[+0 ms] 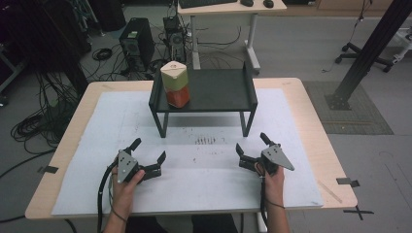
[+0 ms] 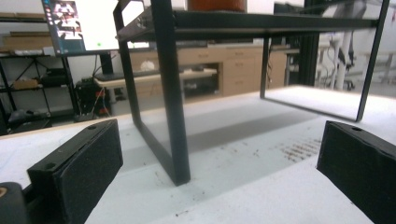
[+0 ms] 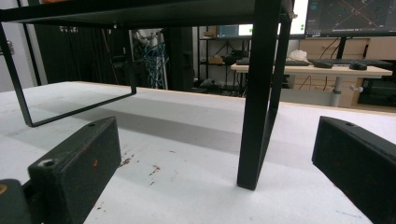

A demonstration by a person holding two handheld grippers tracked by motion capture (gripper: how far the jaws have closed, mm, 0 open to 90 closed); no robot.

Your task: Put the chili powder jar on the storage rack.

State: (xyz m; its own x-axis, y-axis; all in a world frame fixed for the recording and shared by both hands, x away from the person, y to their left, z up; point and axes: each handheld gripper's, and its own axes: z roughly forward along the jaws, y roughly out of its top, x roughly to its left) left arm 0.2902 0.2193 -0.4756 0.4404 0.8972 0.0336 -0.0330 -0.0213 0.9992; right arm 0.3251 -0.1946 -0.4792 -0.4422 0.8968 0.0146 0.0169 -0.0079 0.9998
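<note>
Carton (image 1: 175, 84), cream on top and orange below, sits on the left end of the black shelf rack (image 1: 214, 92) at the far middle of the table (image 1: 291, 104), well apart from both tongs. Left tongs (image 1: 148, 154) and right tongs (image 1: 250, 142) are both held low over the white mat (image 1: 204, 179) near the front edge, jaws spread wide with nothing between them. From the left gripper view a rack leg (image 2: 173, 107) stands right in the way, smack in the gap ahead, and just the carton's orange bottom (image 2: 215, 4) peeks in, cut off by the frame's top. Same deal in the right gripper view, another rack leg (image 3: 257, 93) dead ahead. Some brownish specks (image 1: 205, 141) dot the mat; can't tell what they are.
</note>
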